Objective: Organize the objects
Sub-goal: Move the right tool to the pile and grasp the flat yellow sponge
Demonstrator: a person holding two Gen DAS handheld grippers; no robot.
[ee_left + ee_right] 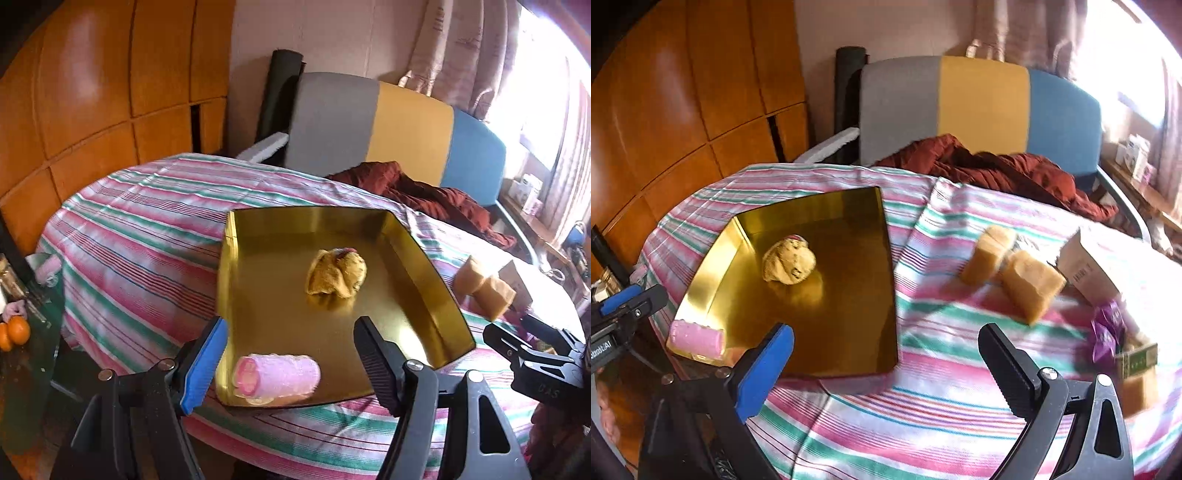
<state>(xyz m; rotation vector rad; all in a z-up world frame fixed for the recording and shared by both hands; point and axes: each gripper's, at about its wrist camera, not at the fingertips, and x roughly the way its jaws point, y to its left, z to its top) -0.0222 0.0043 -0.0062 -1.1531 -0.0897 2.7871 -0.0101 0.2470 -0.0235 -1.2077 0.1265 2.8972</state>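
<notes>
My left gripper (pixel 291 354) hangs over the near edge of the gold tray (pixel 424 258), jaws spread and released, with the rolled pink towel (pixel 279 376) lying in the tray's near corner between the fingers but not pressed by either pad. Further in, near the tray's middle, sits a crumpled yellow cloth (pixel 336 273). My right gripper (pixel 886 354) is held above the striped tablecloth (pixel 923 406) just right of the tray, jaws wide apart and empty. Beyond it on the cloth lie two tan sponge blocks (pixel 1032 286), touching one another, beside a white carton (pixel 1086 266); a purple wrapper (pixel 1106 332) lies nearer the right edge.
</notes>
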